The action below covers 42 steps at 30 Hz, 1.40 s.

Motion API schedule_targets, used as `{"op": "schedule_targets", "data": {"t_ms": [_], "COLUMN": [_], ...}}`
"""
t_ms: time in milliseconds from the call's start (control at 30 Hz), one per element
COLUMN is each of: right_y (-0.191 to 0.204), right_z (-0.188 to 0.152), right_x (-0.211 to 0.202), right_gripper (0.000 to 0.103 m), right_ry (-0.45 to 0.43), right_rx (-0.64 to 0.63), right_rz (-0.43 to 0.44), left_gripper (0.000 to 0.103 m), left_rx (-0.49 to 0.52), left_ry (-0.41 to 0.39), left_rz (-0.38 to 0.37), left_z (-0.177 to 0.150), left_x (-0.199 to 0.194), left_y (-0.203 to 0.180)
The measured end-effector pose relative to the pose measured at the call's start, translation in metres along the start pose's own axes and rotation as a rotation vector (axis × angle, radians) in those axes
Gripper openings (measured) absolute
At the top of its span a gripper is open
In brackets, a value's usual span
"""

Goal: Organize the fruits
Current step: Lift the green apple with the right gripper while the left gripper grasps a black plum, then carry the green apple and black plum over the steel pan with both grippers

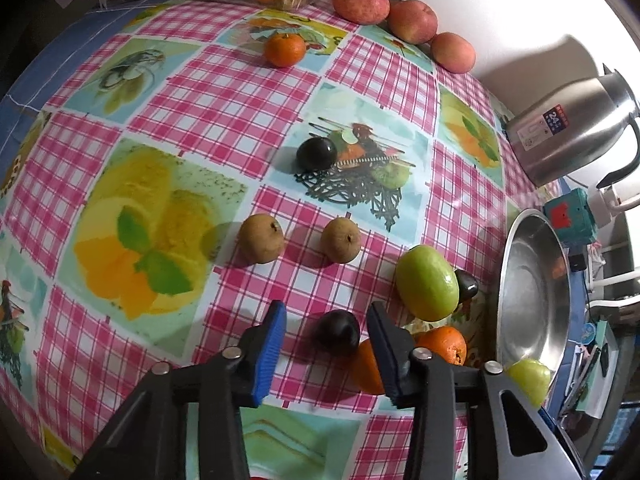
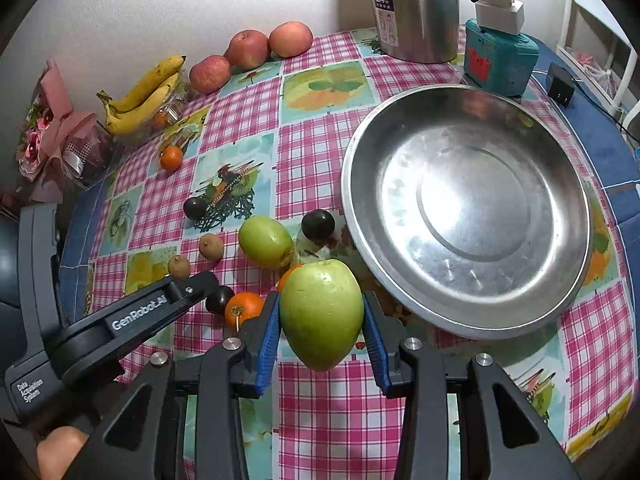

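Note:
My left gripper (image 1: 326,314) points down at the checked tablecloth, with a dark plum (image 1: 337,332) between its blue pads. A gap shows on both sides, so the pads do not press it. Two oranges (image 1: 444,344) lie just right of it, one partly behind the right finger. My right gripper (image 2: 321,300) is shut on a large green fruit (image 2: 322,316), held above the cloth near the steel bowl's (image 2: 468,212) front-left rim. A second green fruit (image 2: 266,242) lies on the table. One of the left gripper's fingers (image 2: 192,284) reaches in beside the plum (image 2: 219,299).
Two small brown fruits (image 1: 261,238), two more dark plums (image 1: 317,154) and a mandarin (image 1: 284,50) are scattered on the cloth. Three apples (image 1: 361,2) and bananas (image 2: 140,96) line the back wall. A steel kettle (image 2: 416,8) and a teal box (image 2: 500,60) stand behind the bowl.

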State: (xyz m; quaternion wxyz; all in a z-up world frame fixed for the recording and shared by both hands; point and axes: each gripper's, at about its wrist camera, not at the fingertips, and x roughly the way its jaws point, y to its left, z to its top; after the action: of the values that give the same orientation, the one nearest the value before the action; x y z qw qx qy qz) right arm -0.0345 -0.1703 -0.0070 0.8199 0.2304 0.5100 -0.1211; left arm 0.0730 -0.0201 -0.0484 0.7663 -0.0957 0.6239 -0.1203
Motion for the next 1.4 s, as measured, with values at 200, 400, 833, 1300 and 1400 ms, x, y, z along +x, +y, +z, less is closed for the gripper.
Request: {"op": "schedule_targets", "data": {"t_ms": [200, 400, 833, 1300, 1400], "right_y": [0.002, 0.001, 0.001, -0.001, -0.002], "right_z": [0.000, -0.001, -0.001, 0.008, 0.012], "right_x": [0.000, 0.001, 0.001, 0.002, 0.000], "right_gripper": [0.041, 0.041, 0.041, 0.041, 0.041], "right_ry": [-0.002, 0.000, 0.000, 0.004, 0.003], "right_rx": [-0.008, -0.008, -0.007, 0.002, -0.001], "right_rz": [-0.003, -0.004, -0.003, -0.028, -0.054], "left_gripper": [0.040, 0.033, 0.028, 0.028, 0.028], "left_rx": [-0.004, -0.021, -0.059, -0.031, -0.007], "left_ry": [0.026, 0.041, 0.028, -0.080, -0.099], "left_rz": [-0.005, -0.032, -0.044, 0.042, 0.055], "left_z": [0.001, 0.000, -0.001, 0.013, 0.017], "left_x": [0.012, 0.015, 0.007, -0.025, -0.030], "left_y": [-0.005, -0.005, 0.005, 0.002, -0.007]}}
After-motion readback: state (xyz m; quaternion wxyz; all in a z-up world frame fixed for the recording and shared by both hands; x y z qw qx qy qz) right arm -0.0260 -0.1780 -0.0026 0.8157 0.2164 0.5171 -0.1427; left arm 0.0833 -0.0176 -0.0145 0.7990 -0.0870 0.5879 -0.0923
